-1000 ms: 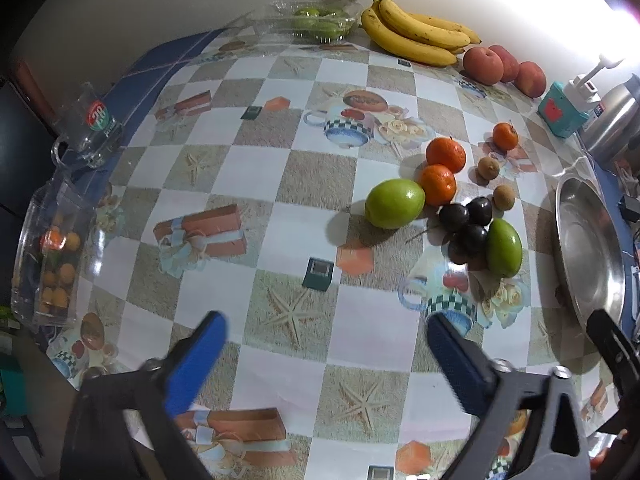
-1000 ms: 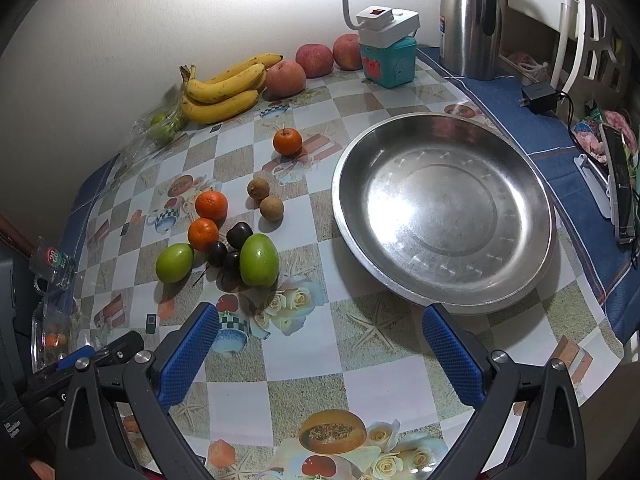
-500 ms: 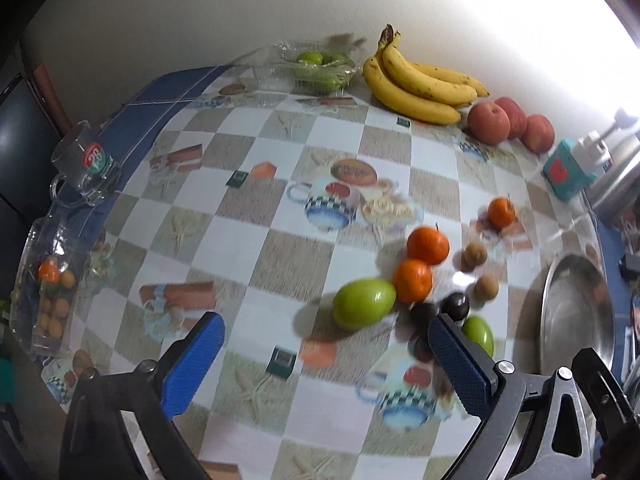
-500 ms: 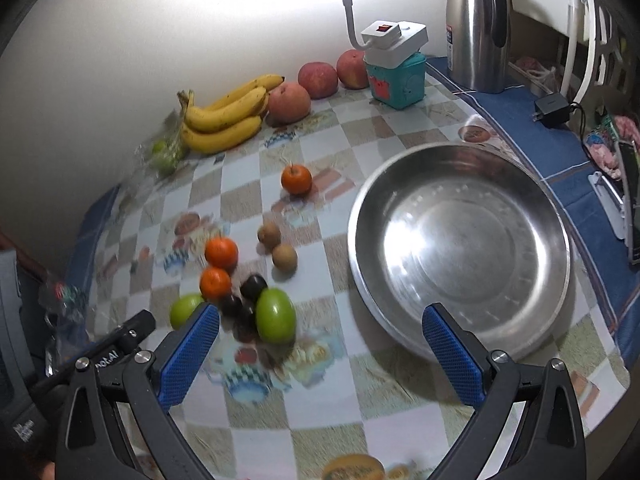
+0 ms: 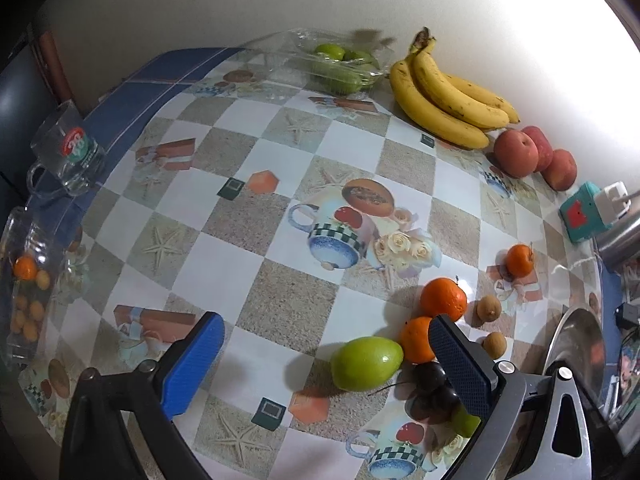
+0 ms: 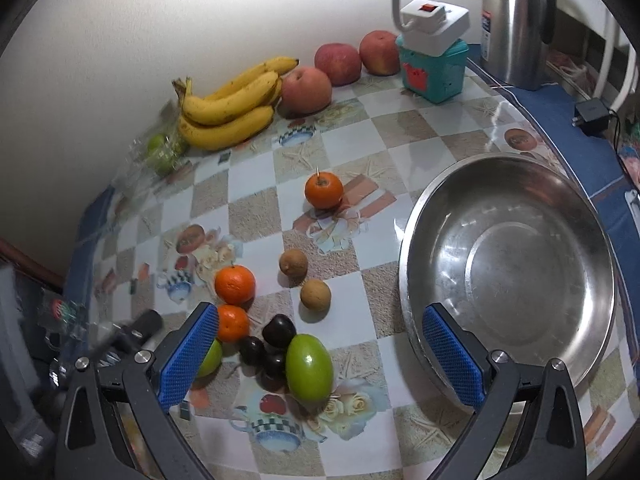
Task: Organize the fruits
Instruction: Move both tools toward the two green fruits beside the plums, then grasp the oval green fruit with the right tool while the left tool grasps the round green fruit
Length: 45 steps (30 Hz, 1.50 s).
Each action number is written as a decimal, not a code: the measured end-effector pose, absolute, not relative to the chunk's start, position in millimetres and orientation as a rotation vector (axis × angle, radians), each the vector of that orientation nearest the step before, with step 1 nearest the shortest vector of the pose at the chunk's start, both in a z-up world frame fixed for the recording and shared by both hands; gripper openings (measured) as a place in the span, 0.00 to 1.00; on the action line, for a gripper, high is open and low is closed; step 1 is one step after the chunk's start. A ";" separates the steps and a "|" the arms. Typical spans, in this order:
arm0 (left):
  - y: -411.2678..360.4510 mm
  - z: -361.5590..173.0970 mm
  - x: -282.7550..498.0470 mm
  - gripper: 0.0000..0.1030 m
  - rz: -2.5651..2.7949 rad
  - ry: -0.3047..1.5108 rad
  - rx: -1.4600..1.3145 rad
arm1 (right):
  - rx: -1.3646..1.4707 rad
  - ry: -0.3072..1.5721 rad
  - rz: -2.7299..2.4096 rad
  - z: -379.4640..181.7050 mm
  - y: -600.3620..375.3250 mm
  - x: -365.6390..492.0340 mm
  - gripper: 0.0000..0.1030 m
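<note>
Loose fruit lies in a cluster on the patterned tablecloth: a green mango point(image 5: 366, 362) point(image 6: 309, 366), a second green one half hidden behind my right gripper's left finger point(image 6: 210, 358), oranges point(image 5: 443, 299) point(image 6: 235, 284), dark plums point(image 6: 279, 331) and small brown fruits point(image 6: 315, 294). One orange point(image 6: 324, 190) sits apart. Bananas point(image 5: 444, 92) point(image 6: 230, 110) and apples point(image 6: 306, 90) line the wall. An empty steel bowl point(image 6: 508, 264) stands on the right. My left gripper point(image 5: 326, 366) is open, just short of the green mango. My right gripper point(image 6: 320, 354) is open above the cluster.
A clear pack of green fruits point(image 5: 340, 66) lies at the back by the bananas. A glass mug point(image 5: 66, 156) and a clear box of small orange fruits point(image 5: 28, 292) sit at the left edge. A teal box with a white lamp base point(image 6: 434, 54) and a steel kettle point(image 6: 514, 20) stand beside the bowl.
Both grippers have moved forward and lower toward the fruit cluster, which now looks larger and sits between the fingers. Both stay open.
</note>
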<state>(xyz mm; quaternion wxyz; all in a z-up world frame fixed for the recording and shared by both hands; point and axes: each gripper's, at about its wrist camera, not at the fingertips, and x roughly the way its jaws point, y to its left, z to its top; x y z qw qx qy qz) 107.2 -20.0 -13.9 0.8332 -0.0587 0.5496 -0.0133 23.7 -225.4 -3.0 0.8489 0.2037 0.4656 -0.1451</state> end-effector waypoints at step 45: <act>-49.7 -60.7 114.2 0.52 -0.159 1.353 -0.127 | 0.595 1.161 -0.182 -46.9 -218.0 21.7 0.37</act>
